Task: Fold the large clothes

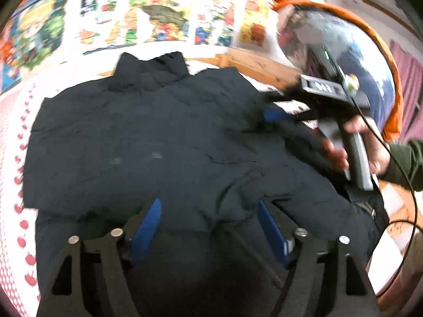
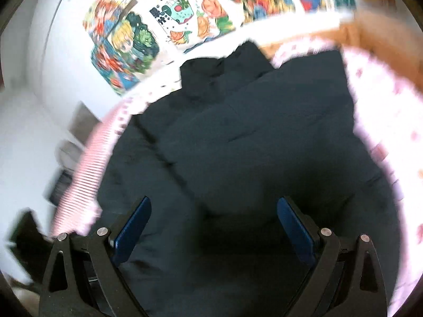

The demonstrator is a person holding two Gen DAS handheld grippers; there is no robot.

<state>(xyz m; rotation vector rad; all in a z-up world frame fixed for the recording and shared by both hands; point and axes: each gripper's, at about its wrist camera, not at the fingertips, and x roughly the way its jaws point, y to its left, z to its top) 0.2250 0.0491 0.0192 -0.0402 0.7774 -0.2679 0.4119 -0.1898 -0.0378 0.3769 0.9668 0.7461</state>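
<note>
A large black padded jacket [image 1: 137, 132] lies spread on a bed, collar at the far end. It also fills the right wrist view [image 2: 251, 137]. My left gripper [image 1: 208, 208] is open just above the jacket's near hem, with cloth bulging between its blue pads. My right gripper [image 2: 214, 208] is open and empty over the jacket's near part. In the left wrist view the right gripper [image 1: 280, 115] shows at the jacket's right side, held by a hand, blurred.
The bed sheet [image 1: 15, 174] is white with red cherries. A wooden bed frame [image 1: 253, 66] runs along the far right. Colourful posters [image 1: 158, 18] cover the wall behind. The person [image 1: 351, 60] in a blue top stands at the right.
</note>
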